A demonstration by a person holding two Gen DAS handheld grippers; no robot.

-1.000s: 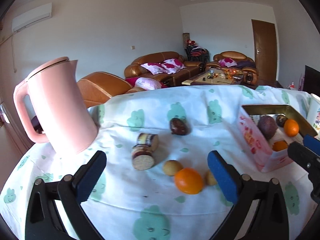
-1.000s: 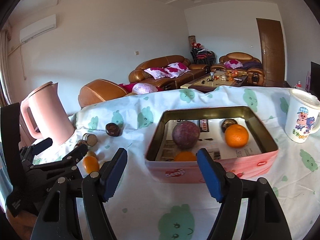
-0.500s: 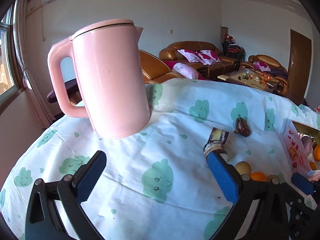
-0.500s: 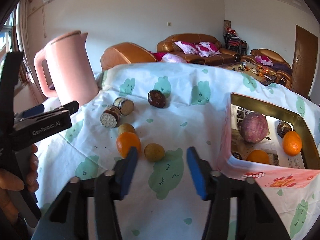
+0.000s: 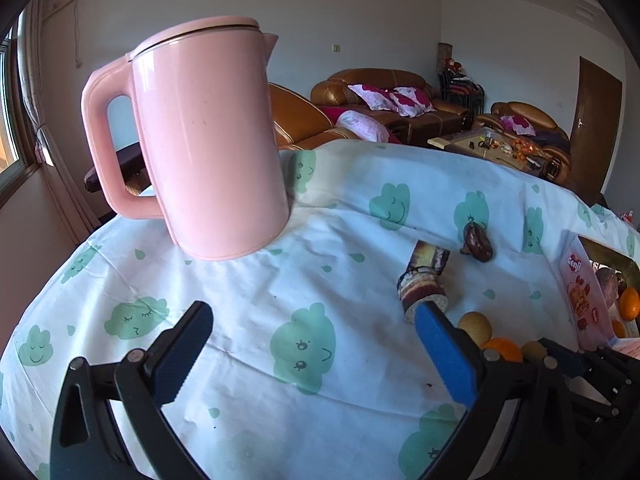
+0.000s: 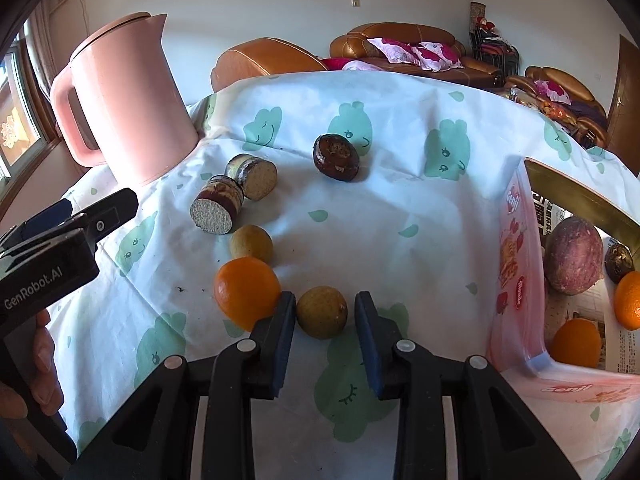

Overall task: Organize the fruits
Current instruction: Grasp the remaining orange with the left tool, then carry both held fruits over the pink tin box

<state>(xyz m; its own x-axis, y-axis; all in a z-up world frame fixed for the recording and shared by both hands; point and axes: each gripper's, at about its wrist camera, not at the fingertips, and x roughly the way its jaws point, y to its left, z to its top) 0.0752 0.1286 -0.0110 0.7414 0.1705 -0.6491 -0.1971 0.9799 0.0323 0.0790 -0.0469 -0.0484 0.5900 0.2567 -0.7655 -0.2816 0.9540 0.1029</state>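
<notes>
My right gripper [image 6: 325, 316] is open, its jaws on either side of a small brown-yellow round fruit [image 6: 322, 312] on the cloth, with gaps both sides. An orange [image 6: 246, 292] touches the left finger. A second small yellow fruit [image 6: 251, 243], two cut cylindrical pieces [image 6: 218, 210] and a dark brown fruit [image 6: 335, 157] lie beyond. The pink tin box [image 6: 516, 280] at right holds a purple fruit [image 6: 574, 254] and oranges [image 6: 576, 342]. My left gripper [image 5: 316, 348] is open and empty over bare cloth, facing the pink kettle [image 5: 200, 136].
The table has a white cloth with green cloud prints [image 5: 304, 344]. The pink kettle [image 6: 120, 96] stands at the far left. The left gripper's body [image 6: 60, 248] and hand sit at the left edge of the right wrist view. Sofas stand beyond the table.
My right gripper swung left from the tin box, came down over the small brown-yellow fruit and narrowed around it. My left gripper turned left toward the kettle.
</notes>
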